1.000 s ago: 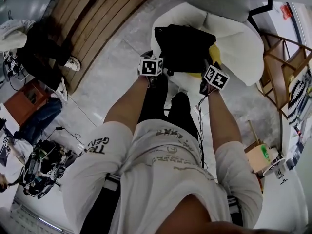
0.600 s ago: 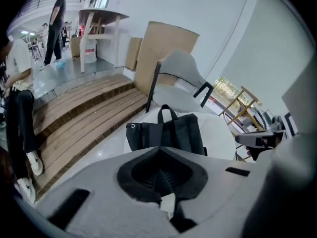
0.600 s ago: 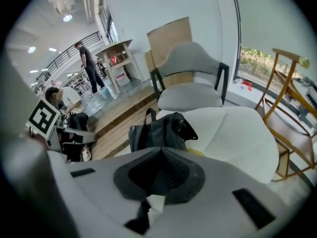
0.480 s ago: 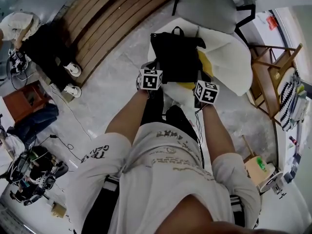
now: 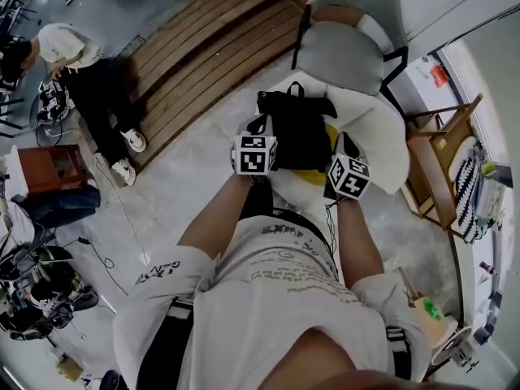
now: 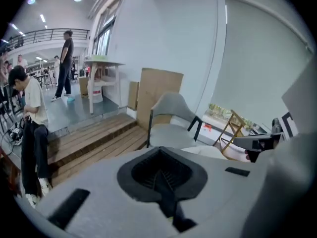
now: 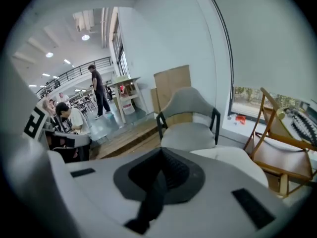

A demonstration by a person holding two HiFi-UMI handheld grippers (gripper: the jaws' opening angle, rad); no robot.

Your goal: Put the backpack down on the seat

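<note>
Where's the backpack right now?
In the head view, centre top: the black backpack is over the white seat, between the left tongs and right tongs, with the grey chair just beyond it.

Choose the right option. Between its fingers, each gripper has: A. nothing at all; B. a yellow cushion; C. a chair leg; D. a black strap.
D: the left gripper and the right gripper are each shut on a black strap, seen in each gripper's own view, with the backpack hanging between them in the head view.
</note>
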